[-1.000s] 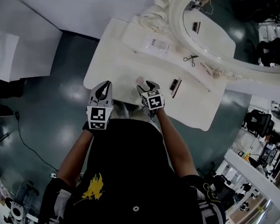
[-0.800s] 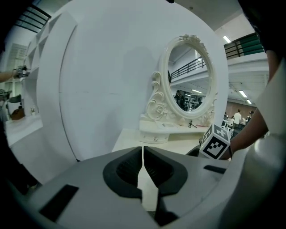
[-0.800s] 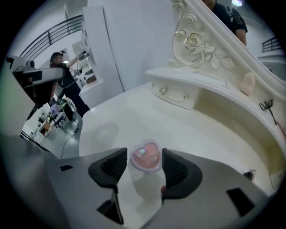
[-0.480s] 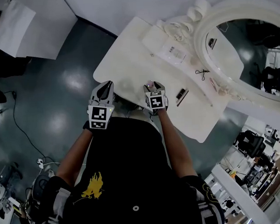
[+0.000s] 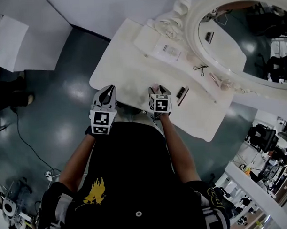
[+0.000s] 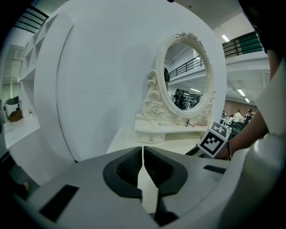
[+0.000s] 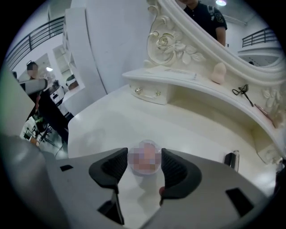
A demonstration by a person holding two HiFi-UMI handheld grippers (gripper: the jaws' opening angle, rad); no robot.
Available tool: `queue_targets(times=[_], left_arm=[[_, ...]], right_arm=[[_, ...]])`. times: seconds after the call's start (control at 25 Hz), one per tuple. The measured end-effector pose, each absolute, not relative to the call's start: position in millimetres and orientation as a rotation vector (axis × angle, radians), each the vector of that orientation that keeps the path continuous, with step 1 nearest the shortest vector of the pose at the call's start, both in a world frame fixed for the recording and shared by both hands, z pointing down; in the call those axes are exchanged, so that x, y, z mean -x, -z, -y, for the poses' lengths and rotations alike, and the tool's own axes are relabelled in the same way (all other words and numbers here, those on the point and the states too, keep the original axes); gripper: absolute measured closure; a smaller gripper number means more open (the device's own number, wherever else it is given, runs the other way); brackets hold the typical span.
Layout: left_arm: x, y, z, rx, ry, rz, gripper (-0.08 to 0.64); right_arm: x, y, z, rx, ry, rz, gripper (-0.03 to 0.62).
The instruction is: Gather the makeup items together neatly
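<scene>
My right gripper (image 5: 155, 90) is shut on a small round pinkish jar (image 5: 154, 86) over the front part of the white dressing table (image 5: 127, 65). In the right gripper view the jar (image 7: 145, 150) sits between both pads of that gripper (image 7: 144, 163), touching each. A black tube (image 5: 181, 93) lies on the table to the right of it. On the raised shelf lie a flat packet (image 5: 165, 50), a black eyelash curler (image 5: 201, 67), a pink sponge (image 7: 218, 74) and a thin brush (image 5: 213, 80). My left gripper (image 5: 106, 92) is shut and holds nothing, at the table's front edge, left of the right one.
A large oval mirror (image 5: 235, 38) in an ornate white frame stands at the back of the table. A small drawer with two knobs (image 7: 147, 93) sits under the shelf. White wall panels stand to the left, and dark floor surrounds the table.
The head view has swung slightly. The jar now sits squarely between the right jaws, having been a little ahead and left of them. The left gripper holds its place.
</scene>
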State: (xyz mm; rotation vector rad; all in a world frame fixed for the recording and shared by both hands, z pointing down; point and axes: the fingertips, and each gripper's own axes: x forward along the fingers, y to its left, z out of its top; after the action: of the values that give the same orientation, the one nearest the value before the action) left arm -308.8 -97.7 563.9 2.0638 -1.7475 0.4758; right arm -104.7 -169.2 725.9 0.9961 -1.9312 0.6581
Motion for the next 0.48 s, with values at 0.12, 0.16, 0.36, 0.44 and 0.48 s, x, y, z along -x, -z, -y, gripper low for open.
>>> queue_targets(times=[0.12, 0.16, 0.36, 0.44, 0.48], left_arm=[[294.0, -563.0, 105.2, -2.114, -0.501, 1.703, 0.537], [287.2, -562.8, 108.3, -2.135, -0.509, 1.683, 0.537], [240.5, -564.1, 128.9, -2.242, -0.547, 1.574, 0.537], [219.6, -562.5, 137.5, -2.286, -0.566, 1.534, 0.537], [208.8, -561.2, 141.7, -2.308, -0.574, 1.514, 0.537]], right_arm=[[80.0, -717.4, 176.6, -1.117, -0.696, 1.923, 0.339], [69.5, -714.7, 178.6, -1.159, -0.708, 1.917, 0.337], [-3.2, -707.5, 189.6, -1.383, -0.797, 1.862, 0.337], [-38.6, -706.4, 192.9, -1.486, -0.859, 1.829, 0.337], [-56.7, -706.4, 193.4, -1.534, -0.898, 1.809, 0.337]])
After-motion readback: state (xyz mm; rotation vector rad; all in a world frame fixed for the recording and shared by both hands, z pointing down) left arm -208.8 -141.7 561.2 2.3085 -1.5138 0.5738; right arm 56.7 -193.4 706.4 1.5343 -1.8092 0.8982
